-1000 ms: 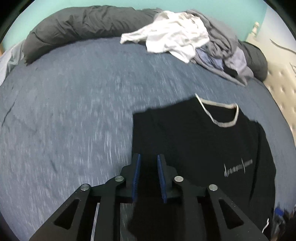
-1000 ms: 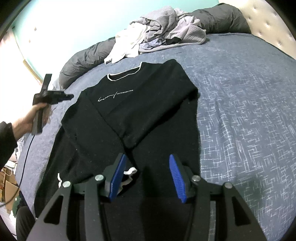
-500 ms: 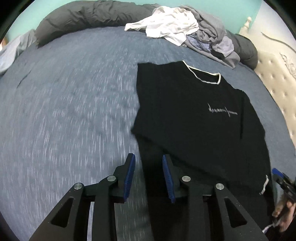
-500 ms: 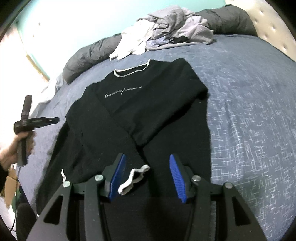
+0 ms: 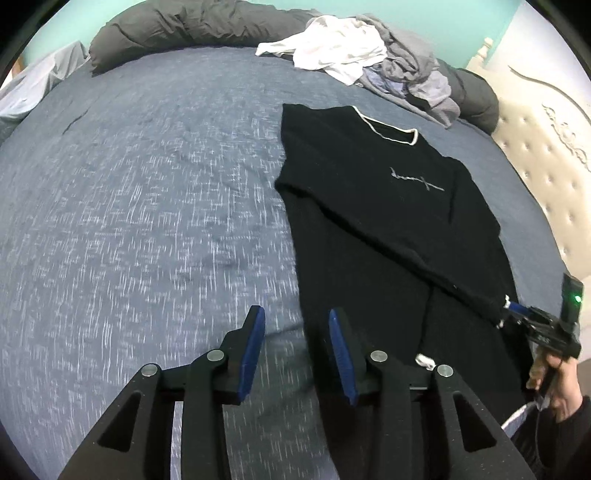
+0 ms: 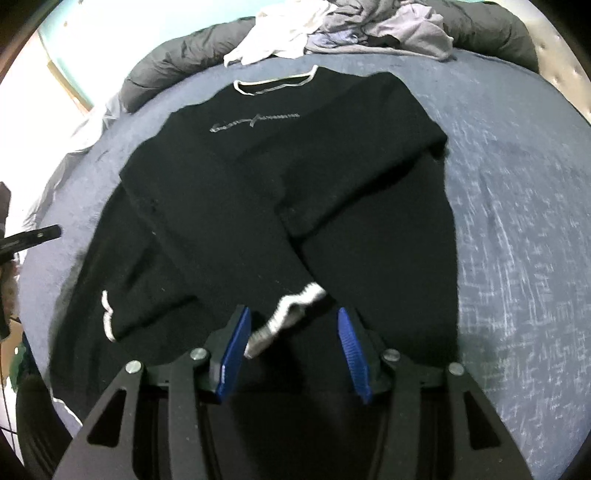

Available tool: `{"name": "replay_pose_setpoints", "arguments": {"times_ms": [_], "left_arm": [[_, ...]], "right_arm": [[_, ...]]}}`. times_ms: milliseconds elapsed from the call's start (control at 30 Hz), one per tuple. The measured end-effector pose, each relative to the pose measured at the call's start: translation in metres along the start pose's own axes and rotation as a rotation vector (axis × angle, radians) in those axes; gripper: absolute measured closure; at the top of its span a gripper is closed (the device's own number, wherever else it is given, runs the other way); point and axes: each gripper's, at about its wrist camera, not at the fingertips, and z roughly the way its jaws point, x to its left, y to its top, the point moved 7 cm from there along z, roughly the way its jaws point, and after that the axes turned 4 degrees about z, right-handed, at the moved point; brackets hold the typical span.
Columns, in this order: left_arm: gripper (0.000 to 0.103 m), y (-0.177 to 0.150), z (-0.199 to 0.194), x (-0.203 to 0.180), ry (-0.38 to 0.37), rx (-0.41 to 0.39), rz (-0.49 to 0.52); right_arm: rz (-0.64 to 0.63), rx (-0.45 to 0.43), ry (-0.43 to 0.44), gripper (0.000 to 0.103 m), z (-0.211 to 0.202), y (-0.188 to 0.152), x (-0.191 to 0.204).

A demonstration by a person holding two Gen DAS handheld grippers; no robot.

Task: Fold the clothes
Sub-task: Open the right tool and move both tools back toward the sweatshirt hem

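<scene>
both tools stand released. left tool (image 5: 295, 354), its jaws having just been opening, hangs over the near edge of the black long-sleeved sweater with white neck trim (image 5: 376, 206), half above the blue-grey woven bedspread (image 5: 147, 221); nothing sits between its blue pads. right tool (image 6: 291, 350) hovers with its pads either side of the white ribbed cuff (image 6: 291, 310) of a sleeve, not pressing on it.

the sweater lies flat, front up, on the bed, both sleeves brought diagonally across the body so they cross low down, probably to narrow it for the next fold. a heap of white and grey unfolded clothes (image 5: 369, 55) waits by the dark grey rolled duvet (image 5: 184, 29), well apart from the sweater.
</scene>
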Motion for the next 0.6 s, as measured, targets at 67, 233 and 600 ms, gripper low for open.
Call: {"name": "replay_pose_setpoints", "arguments": {"times_ms": [67,233,600], "left_arm": [[0.063,-0.007,-0.004,-0.002,-0.004,-0.002,-0.004],[0.062,-0.026,-0.013,-0.01,0.04,-0.004,0.018],[0.062,-0.062,-0.035,-0.033,0.091,0.008,0.077]], "right_arm": [[-0.012,0.021,-0.025,0.057,-0.002,-0.004,-0.001],[-0.079,0.041,-0.078,0.057,-0.023,-0.013,0.004],[-0.132,0.112,-0.113,0.057,-0.064,-0.049,-0.014]]}}
